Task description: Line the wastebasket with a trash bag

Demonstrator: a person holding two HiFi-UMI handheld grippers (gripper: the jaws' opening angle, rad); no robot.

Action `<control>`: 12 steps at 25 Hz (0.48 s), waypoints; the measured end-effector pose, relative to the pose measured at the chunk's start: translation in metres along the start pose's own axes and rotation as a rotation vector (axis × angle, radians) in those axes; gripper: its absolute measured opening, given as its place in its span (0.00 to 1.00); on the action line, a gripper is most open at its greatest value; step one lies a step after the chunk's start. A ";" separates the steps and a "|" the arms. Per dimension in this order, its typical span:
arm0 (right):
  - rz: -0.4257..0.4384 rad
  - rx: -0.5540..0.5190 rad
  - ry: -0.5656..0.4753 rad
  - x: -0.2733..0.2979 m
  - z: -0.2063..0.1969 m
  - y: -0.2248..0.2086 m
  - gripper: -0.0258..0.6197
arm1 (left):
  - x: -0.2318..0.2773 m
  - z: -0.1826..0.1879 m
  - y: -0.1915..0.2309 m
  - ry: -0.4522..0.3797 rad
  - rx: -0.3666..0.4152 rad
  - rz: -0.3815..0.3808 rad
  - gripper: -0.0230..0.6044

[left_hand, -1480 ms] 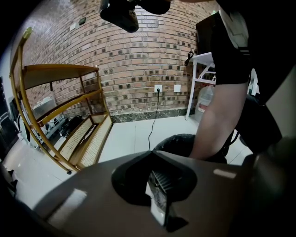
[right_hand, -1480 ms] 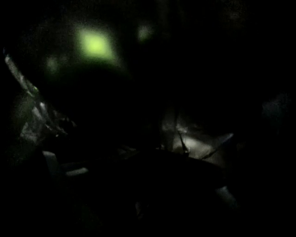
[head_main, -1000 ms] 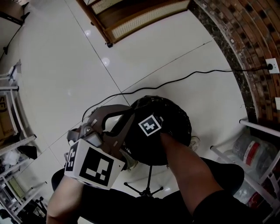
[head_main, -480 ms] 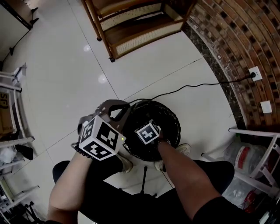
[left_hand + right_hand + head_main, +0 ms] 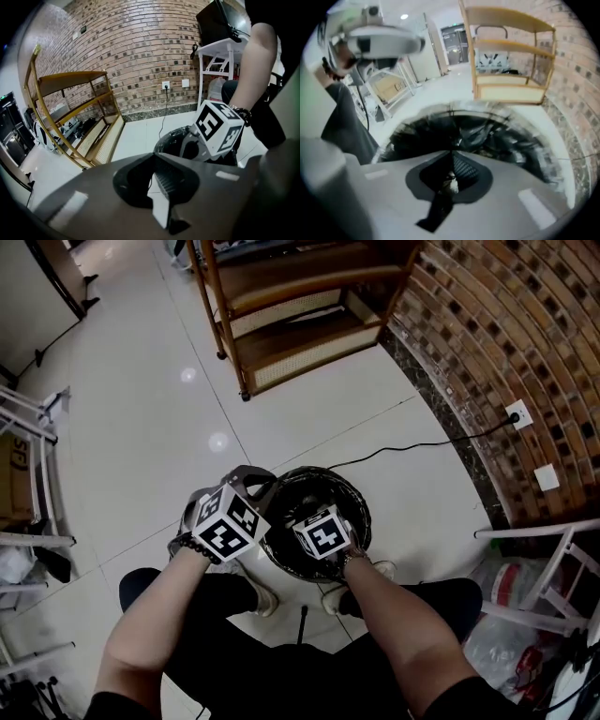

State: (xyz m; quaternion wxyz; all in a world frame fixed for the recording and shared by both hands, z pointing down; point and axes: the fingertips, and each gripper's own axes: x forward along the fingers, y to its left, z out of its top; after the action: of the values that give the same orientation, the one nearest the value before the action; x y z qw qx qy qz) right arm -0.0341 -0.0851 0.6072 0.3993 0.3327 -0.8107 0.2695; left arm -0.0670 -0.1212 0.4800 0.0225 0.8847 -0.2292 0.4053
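The round black wastebasket (image 5: 349,495) stands on the tiled floor between the person's feet, with the crinkled black trash bag (image 5: 302,510) inside it. My left gripper (image 5: 264,481) hangs at the basket's left rim, shut with nothing between its jaws (image 5: 154,155). My right gripper (image 5: 452,152) hovers over the basket's near side; its marker cube (image 5: 322,536) hides the fingertips in the head view. Its jaws have just closed further and stand shut above the bag (image 5: 487,136). A dark strip shows in the slit behind the tips; I cannot tell whether it is bag film.
A wooden shelf unit (image 5: 281,315) stands beyond the basket and a brick wall (image 5: 506,343) curves along the right. A black cable (image 5: 412,442) runs over the floor to a socket (image 5: 517,414). White racks stand at the right (image 5: 539,563) and left (image 5: 33,474).
My right gripper has lifted out of the basket to above its near rim. The head view has pulled back, so the basket looks smaller. The left gripper stays by the left rim.
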 end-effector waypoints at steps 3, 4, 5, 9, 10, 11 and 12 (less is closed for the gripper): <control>-0.029 0.010 -0.058 -0.026 0.016 -0.004 0.04 | -0.006 0.007 -0.006 -0.018 0.009 0.004 0.04; -0.038 0.015 -0.074 -0.035 0.020 -0.004 0.04 | -0.008 0.007 -0.010 -0.022 0.005 0.002 0.04; -0.045 0.022 -0.091 -0.044 0.022 -0.004 0.04 | -0.010 0.007 -0.014 -0.027 -0.007 -0.001 0.04; -0.068 0.056 -0.163 -0.085 0.032 -0.003 0.04 | -0.020 0.011 -0.030 -0.054 -0.076 0.000 0.04; -0.074 0.067 -0.179 -0.094 0.033 -0.003 0.04 | -0.023 0.013 -0.034 -0.062 -0.090 0.004 0.04; -0.080 0.076 -0.195 -0.102 0.034 -0.004 0.04 | -0.025 0.015 -0.036 -0.069 -0.103 0.010 0.04; -0.087 0.082 -0.210 -0.110 0.036 -0.004 0.04 | -0.027 0.017 -0.038 -0.077 -0.116 0.018 0.04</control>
State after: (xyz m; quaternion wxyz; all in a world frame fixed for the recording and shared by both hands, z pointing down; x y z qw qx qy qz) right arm 0.0028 -0.0772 0.4978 0.3095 0.4100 -0.8213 0.2484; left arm -0.0545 -0.0806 0.4549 0.0612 0.8948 -0.2608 0.3572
